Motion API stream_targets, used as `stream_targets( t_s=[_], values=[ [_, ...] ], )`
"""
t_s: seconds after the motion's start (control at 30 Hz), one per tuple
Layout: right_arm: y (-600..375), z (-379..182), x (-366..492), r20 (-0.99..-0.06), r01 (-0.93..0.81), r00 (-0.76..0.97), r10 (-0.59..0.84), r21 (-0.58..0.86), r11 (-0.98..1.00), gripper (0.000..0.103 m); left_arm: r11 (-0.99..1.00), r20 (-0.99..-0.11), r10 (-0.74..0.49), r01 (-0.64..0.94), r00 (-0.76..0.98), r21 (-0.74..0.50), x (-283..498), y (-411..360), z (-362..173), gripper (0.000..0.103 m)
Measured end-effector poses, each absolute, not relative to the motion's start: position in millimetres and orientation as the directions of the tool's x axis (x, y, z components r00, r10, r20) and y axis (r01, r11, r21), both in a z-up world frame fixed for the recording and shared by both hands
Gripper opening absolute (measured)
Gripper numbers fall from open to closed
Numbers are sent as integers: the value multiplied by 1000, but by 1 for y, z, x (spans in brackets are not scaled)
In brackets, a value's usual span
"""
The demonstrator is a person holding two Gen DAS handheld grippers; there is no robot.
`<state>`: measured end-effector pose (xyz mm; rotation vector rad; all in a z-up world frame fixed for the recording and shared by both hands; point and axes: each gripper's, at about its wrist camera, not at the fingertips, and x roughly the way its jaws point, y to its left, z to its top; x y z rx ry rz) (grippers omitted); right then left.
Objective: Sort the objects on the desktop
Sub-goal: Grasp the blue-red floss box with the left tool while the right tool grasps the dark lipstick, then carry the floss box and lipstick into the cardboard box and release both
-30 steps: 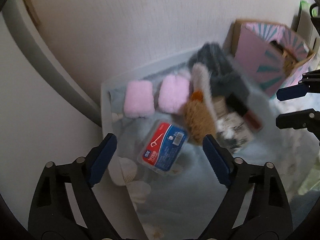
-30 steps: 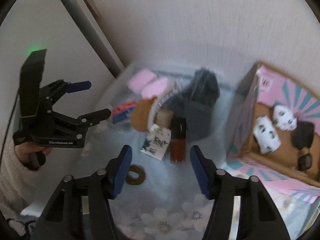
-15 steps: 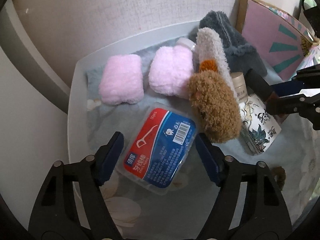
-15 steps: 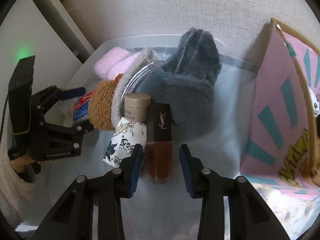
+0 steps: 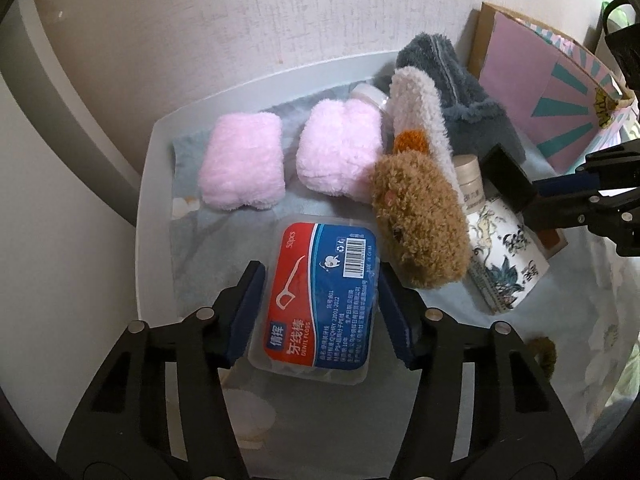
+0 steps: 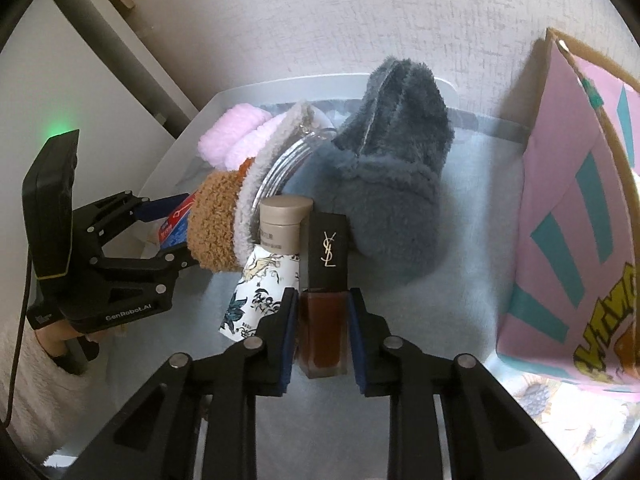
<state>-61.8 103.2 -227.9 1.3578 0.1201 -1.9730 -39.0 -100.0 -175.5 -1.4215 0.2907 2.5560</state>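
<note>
Clearly mid-pickup, both hands at once

From the left wrist: left gripper (image 5: 320, 304) lowered over the dental floss box (image 5: 324, 300), which lies flat on the blue cloth inside the white tray (image 5: 156, 208). Fingers straddling its two long sides, narrowed almost to its width; right pad seemingly touching, a sliver of gap at the left pad, so not yet clamped. Brown plush (image 5: 420, 224) leaning just beside the box's far right corner, two pink pads (image 5: 242, 168) behind it.

From the right wrist: right gripper (image 6: 323, 320) around the lower glass part of the YSL bottle (image 6: 322, 332), which lies on the surface cloth with its black cap (image 6: 328, 248) pointing away. Pads flush against both sides, apparently gripping. Patterned tube (image 6: 260, 292) touching on the left, grey plush slipper (image 6: 392, 184) just behind the cap, pink box (image 6: 568, 216) well to the right.

Next, probably: finish the squeeze on the left, then lift both straight up, clear of plush and tube, and carry each off for sorting, perhaps toward the pink box
</note>
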Motion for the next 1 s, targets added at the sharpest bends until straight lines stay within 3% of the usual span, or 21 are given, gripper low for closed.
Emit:
stream_targets(
  t_s=[0.47,0.77,1.0],
  values=[
    [117,-176,-55,-815,632,-214,-538,305,-713,19,-981,-826,87,-193,-557,27,-33,-98,-113,50],
    [154,-99,-68,-761,635,-336,-555,252,-730,19,-982,-732,106,-187,-673,30,-52,-96,-19,50],
    [203,-58,-90,-738,606,-436,-515,182,-774,19,-961,-662,179,-273,-728,40,-73,-40,33,50]
  ],
)
